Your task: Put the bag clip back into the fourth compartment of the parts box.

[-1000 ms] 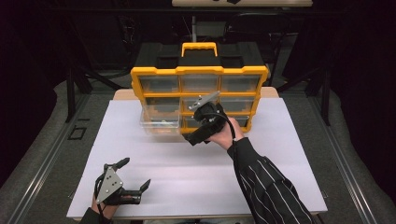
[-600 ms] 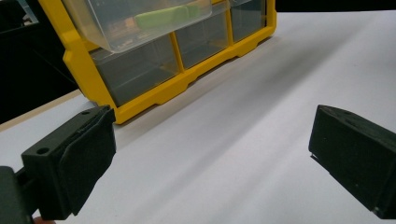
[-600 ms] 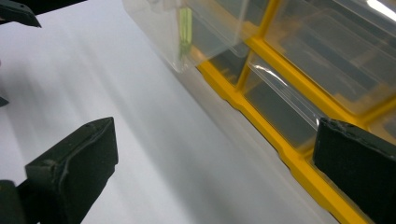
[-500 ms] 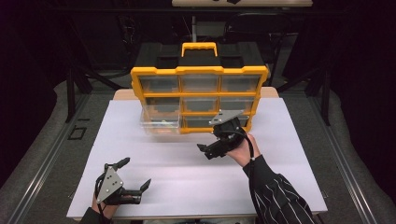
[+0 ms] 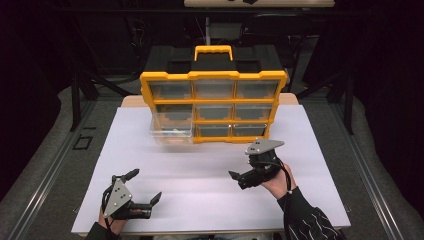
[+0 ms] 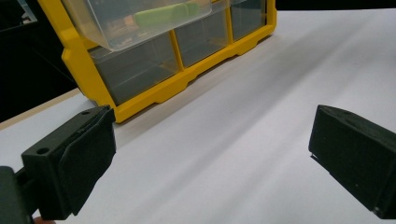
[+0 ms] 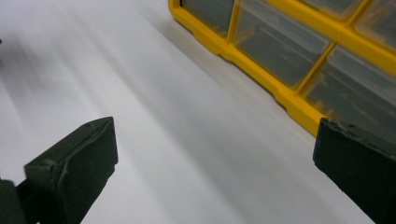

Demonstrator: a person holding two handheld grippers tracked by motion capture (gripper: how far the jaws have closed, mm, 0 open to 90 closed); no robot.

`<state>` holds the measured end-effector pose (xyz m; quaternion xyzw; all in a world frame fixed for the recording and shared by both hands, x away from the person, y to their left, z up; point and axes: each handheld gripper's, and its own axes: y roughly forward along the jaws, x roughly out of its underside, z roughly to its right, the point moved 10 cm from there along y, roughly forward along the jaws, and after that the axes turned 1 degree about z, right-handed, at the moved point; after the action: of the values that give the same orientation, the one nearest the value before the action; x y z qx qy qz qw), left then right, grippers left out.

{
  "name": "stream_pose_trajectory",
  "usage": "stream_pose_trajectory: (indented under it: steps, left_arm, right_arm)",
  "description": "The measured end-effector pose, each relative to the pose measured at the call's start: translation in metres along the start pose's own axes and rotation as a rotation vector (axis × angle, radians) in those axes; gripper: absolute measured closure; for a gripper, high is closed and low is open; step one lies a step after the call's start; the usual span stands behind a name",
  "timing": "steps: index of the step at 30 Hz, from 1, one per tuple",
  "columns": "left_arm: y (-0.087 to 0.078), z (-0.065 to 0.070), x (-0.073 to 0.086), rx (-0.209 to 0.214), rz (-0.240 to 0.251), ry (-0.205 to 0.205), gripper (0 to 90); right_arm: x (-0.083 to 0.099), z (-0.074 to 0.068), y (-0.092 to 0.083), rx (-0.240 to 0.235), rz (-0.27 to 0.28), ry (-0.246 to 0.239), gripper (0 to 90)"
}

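Note:
A yellow drawer organizer (image 5: 214, 107) with a black back and a yellow handle stands upright at the far middle of the table. Its lower-left clear drawer (image 5: 172, 131) is pulled out, and the left gripper view shows this drawer (image 6: 140, 21) holding a green item (image 6: 163, 14). My left gripper (image 5: 145, 185) rests near the front left edge, open and empty, with the white sheet between its jaws (image 6: 210, 158). My right gripper (image 5: 239, 179) hovers at the front right, in front of the organizer (image 7: 280, 88). It is open and empty (image 7: 215, 163).
A white sheet (image 5: 210, 165) covers the table, with a wide bare stretch between the grippers and the organizer. Dark floor and black stand legs (image 5: 75, 95) surround the table. A striped sleeve (image 5: 310, 220) comes in at the bottom right.
My right gripper has drawn back from the organizer's drawers toward the front right of the table. The left gripper has stayed in place.

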<state>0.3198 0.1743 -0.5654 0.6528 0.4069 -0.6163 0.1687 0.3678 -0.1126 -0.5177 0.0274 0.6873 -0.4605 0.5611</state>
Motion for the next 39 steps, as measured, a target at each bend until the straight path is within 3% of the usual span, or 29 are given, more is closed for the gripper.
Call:
stream_pose_trajectory:
  steps: [16,19,24,30,34,39]
  left_arm:
    - [0.001,0.0,0.001,0.002,-0.004,-0.003,0.7]
    - [0.001,0.0,0.001,0.002,-0.005,-0.005,0.7]
    - [0.001,0.001,0.001,0.005,-0.005,-0.004,0.7]
    - [0.0,0.001,0.001,0.009,-0.006,-0.004,0.7]
    - [0.0,0.001,0.001,0.012,-0.008,-0.006,0.7]
    - [0.0,0.001,0.002,0.012,-0.01,-0.005,0.7]
  right_arm:
    - [0.054,0.019,-0.023,0.053,0.051,0.05,0.0]
    - [0.06,0.018,-0.025,0.053,0.059,0.046,0.0]
    - [0.072,0.013,-0.027,0.076,0.084,-0.003,0.0]
    - [0.086,0.01,-0.034,0.077,0.125,0.006,0.0]
    - [0.092,0.011,-0.042,0.106,0.158,0.01,0.0]
    - [0.101,0.012,-0.045,0.113,0.154,0.034,0.0]
